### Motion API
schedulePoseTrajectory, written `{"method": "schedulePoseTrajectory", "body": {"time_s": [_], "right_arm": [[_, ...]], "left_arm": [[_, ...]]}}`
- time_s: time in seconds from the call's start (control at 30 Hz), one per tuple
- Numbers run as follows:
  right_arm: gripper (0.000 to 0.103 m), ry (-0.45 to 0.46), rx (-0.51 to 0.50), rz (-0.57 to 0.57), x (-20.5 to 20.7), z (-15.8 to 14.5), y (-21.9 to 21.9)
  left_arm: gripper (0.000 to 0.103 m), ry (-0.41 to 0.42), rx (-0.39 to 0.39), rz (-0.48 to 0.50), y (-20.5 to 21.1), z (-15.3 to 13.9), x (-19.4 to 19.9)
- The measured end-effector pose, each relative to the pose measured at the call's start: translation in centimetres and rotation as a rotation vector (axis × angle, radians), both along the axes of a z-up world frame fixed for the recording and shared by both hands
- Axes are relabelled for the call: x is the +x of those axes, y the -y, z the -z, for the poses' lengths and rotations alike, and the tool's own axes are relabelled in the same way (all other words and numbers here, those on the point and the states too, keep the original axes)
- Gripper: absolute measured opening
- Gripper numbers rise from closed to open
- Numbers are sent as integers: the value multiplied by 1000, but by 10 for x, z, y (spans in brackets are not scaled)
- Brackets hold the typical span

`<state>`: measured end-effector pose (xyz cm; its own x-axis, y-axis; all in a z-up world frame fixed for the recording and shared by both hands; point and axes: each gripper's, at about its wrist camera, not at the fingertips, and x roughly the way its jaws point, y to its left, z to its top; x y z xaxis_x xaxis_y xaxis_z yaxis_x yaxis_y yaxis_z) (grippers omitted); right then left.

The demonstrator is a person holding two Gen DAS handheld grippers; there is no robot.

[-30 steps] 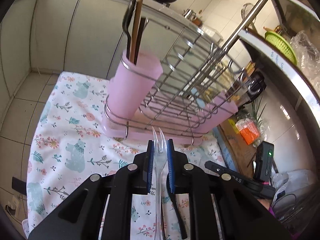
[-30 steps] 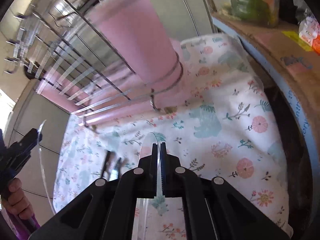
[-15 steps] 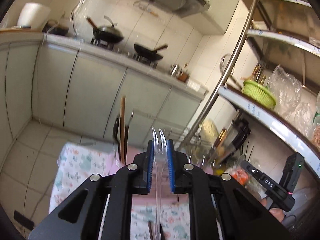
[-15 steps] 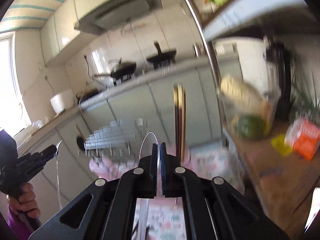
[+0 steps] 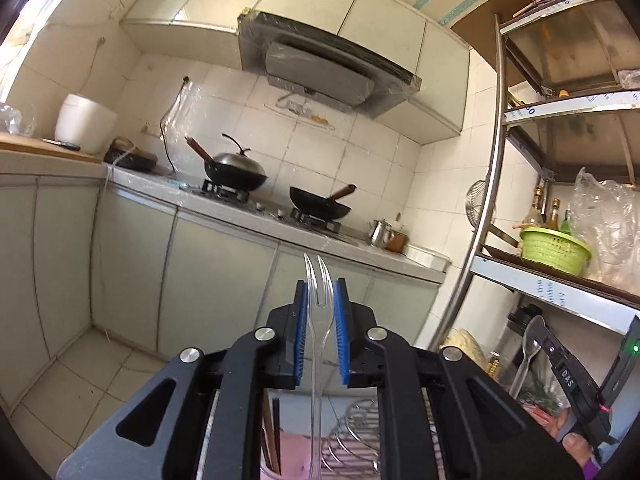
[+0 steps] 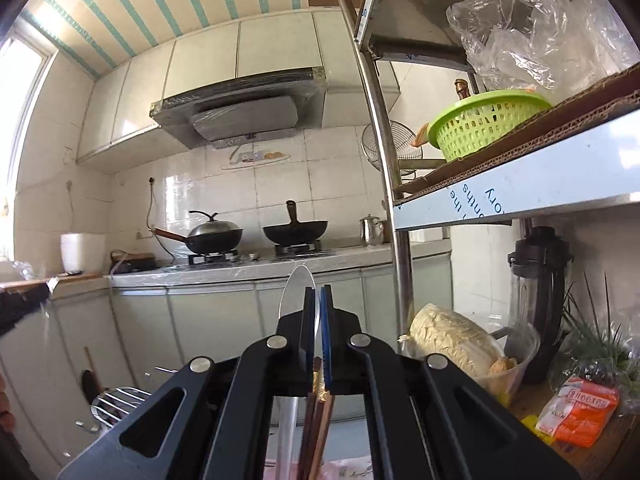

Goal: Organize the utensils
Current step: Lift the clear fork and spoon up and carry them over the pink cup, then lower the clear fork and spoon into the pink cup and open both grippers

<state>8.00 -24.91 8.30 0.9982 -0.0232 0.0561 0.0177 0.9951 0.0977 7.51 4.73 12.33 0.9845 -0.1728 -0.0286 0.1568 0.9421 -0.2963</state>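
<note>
My left gripper [image 5: 320, 292] is shut on a clear plastic fork [image 5: 318, 320], tines pointing up past the fingertips. Below it show the wire dish rack [image 5: 356, 440], a pink cup [image 5: 288, 456] and dark chopsticks [image 5: 272, 432]. My right gripper [image 6: 318, 300] is shut on a clear plastic spoon [image 6: 296, 292], bowl up. Wooden chopsticks [image 6: 316, 412] stand under it, and the rack's wires [image 6: 116, 398] show at lower left. The right gripper with its spoon also shows in the left wrist view [image 5: 534, 344].
A kitchen counter [image 5: 248, 216] with two woks runs across the back. A metal shelf post [image 6: 384, 184] stands at right, with a green basket [image 6: 484, 124], a blender [image 6: 540, 292] and a food bowl [image 6: 452, 344] on the shelves.
Both grippers have tilted upward, away from the table and rack toward the kitchen wall. Each still holds its utensil.
</note>
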Motion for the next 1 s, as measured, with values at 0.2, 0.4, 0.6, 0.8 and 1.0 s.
{"method": "schedulePoseTrajectory", "body": {"time_s": [0.2, 0.4, 0.6, 0.8, 1.0], "right_arm": [[2, 18, 21, 15, 9, 28, -2], [2, 8, 1, 12, 13, 46, -9], [2, -23, -7, 6, 11, 60, -12], [2, -96, 22, -17, 6, 74, -13], [3, -175, 30, -29, 2, 88, -17]], "left_arm": [[12, 70, -20, -51, -4, 1, 16], [12, 153, 77, -126, 13, 15, 24], [12, 177, 119, -169, 24, 42, 29], [13, 97, 100, -122, 23, 70, 22], [13, -16, 46, -83, 17, 94, 15]]}}
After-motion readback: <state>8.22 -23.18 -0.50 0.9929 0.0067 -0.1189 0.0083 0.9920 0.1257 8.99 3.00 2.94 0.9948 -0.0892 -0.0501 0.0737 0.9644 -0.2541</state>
